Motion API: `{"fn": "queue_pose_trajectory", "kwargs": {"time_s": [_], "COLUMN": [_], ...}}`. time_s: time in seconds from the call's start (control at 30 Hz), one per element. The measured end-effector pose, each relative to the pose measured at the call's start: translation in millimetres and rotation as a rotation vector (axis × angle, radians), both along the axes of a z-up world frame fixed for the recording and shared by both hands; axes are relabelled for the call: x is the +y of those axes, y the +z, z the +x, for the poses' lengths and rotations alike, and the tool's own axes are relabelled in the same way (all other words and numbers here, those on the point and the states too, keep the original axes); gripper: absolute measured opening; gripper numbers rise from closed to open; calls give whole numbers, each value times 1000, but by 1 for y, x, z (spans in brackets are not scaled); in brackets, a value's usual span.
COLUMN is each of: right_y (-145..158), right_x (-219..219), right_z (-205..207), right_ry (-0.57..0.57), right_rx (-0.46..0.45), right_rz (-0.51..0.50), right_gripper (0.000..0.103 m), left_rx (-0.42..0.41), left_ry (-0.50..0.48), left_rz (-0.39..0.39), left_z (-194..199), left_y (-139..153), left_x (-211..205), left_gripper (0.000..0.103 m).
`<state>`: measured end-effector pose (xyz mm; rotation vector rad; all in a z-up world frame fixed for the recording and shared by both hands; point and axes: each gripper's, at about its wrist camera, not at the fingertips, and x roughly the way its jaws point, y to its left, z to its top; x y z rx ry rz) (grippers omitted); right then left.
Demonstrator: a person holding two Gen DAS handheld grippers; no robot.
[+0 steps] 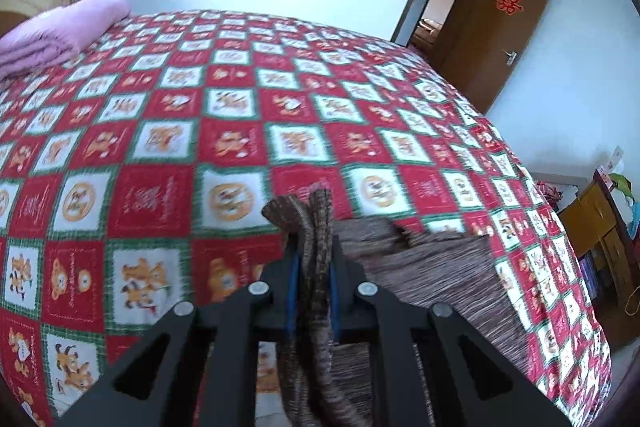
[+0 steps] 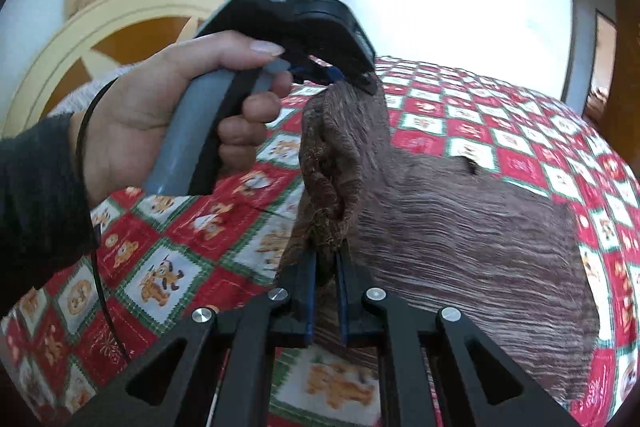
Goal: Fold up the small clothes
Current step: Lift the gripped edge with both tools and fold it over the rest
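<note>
A brown ribbed knit garment (image 2: 472,227) lies partly on the red patchwork bedspread (image 2: 168,259), with one edge lifted. My left gripper (image 1: 314,247) is shut on a bunched fold of the brown garment (image 1: 316,227). My right gripper (image 2: 326,259) is shut on another bunched part of the same edge. In the right wrist view the left gripper (image 2: 352,77) hangs above, held by a hand (image 2: 160,115), pinching the cloth's upper corner. The cloth stretches between both grippers. The rest of the garment (image 1: 432,259) spreads to the right on the bed.
A folded pink blanket (image 1: 60,31) lies at the far left of the bed. A headboard (image 2: 100,39) stands behind the hand. An open brown door (image 1: 500,35) is at the far right, and a wooden cabinet (image 1: 600,227) stands past the bed's right edge.
</note>
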<state>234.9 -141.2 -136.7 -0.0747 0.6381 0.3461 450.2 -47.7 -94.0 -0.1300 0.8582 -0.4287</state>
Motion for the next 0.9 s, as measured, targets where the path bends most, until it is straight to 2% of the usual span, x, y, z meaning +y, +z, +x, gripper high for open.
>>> {"fn": "queue_pose_trajectory", "kwargs": {"time_s": [0.4,0.9], "right_y": [6,-11], "right_x": [-96,-181], "right_z": [-12,-31], "right_ry": [-113,-213], "right_rx": [64,171], "right_rz": [150,257], "right_gripper": [7,5], "left_rx": [-33,-38], "left_ry": [-103,-236], "left_rz": [-13,26], "left_z": [-11,-22], "left_y": [19,10], "left_x": [-80,-177], "left_gripper": [12,12]}}
